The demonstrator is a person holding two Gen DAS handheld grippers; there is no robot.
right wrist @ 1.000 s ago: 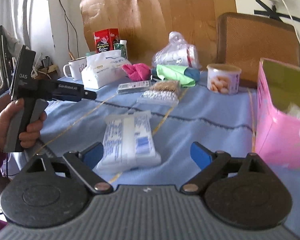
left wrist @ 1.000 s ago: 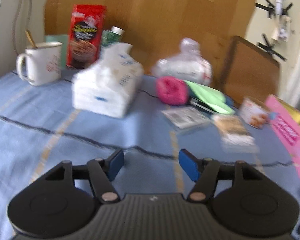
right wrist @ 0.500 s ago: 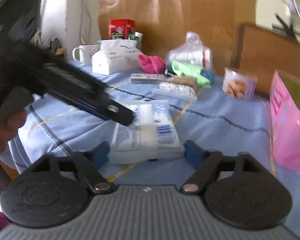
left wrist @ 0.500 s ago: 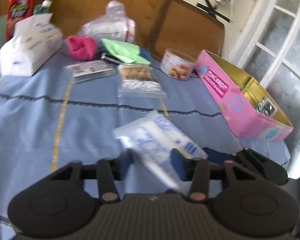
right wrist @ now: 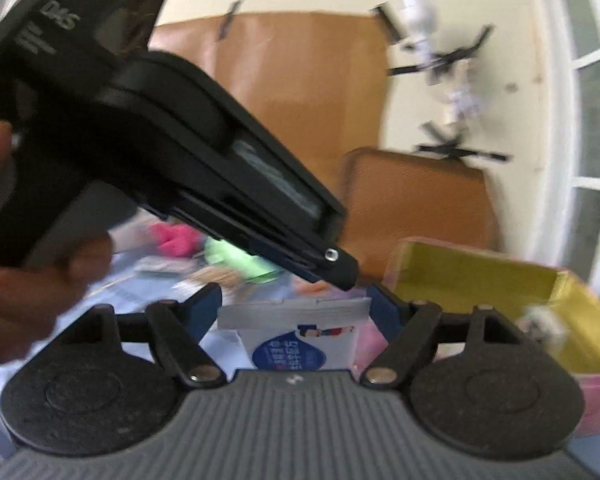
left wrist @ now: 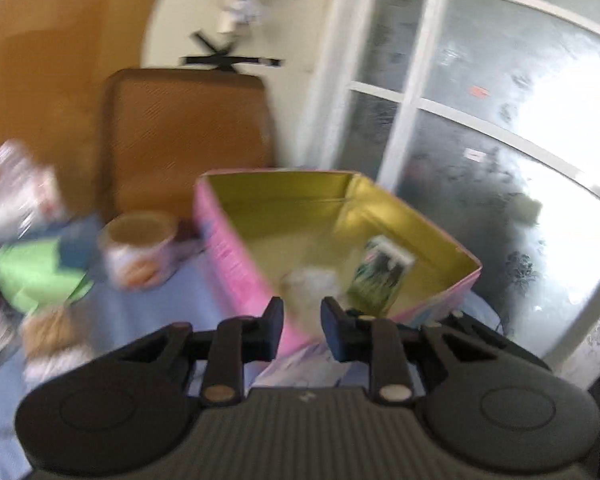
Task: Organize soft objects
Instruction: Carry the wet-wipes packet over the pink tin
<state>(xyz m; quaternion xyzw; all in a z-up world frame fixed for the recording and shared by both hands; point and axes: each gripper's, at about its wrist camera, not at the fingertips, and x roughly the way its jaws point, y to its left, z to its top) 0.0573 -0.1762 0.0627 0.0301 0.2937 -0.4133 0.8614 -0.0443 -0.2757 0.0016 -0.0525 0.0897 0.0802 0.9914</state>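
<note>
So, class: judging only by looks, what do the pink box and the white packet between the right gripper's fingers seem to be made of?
Pink box: probably printed card or tin, with a shiny gold lining that reflects light and folds sharply at the corners. White packet: likely soft plastic film, glossy with blue print and a flat sealed top edge. Motion blur leaves both open.
</note>
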